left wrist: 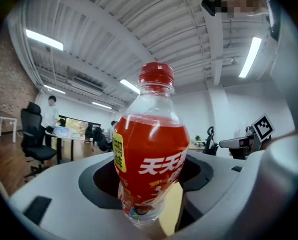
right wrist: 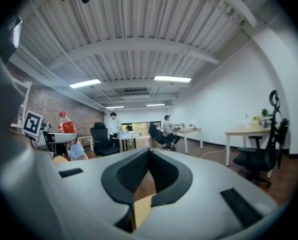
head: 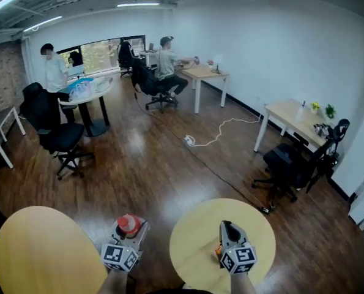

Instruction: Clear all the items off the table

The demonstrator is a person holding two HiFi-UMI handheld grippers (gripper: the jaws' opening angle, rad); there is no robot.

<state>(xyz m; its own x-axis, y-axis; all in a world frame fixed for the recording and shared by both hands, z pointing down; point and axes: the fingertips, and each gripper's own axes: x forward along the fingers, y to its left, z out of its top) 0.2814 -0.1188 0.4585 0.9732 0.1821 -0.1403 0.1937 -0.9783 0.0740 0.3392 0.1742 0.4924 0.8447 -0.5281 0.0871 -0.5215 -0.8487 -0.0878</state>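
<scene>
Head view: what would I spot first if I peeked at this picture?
The bright red drink bottle with its red cap jumps out first, gripped in the left gripper between the two round yellow tables. Next comes the right gripper, holding nothing, over the right-hand table. Behind them a dark wooden floor runs back to people at desks.

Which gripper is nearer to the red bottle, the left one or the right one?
Left. The left gripper is shut on the red bottle; the right gripper is apart from it, above the round table.
</scene>
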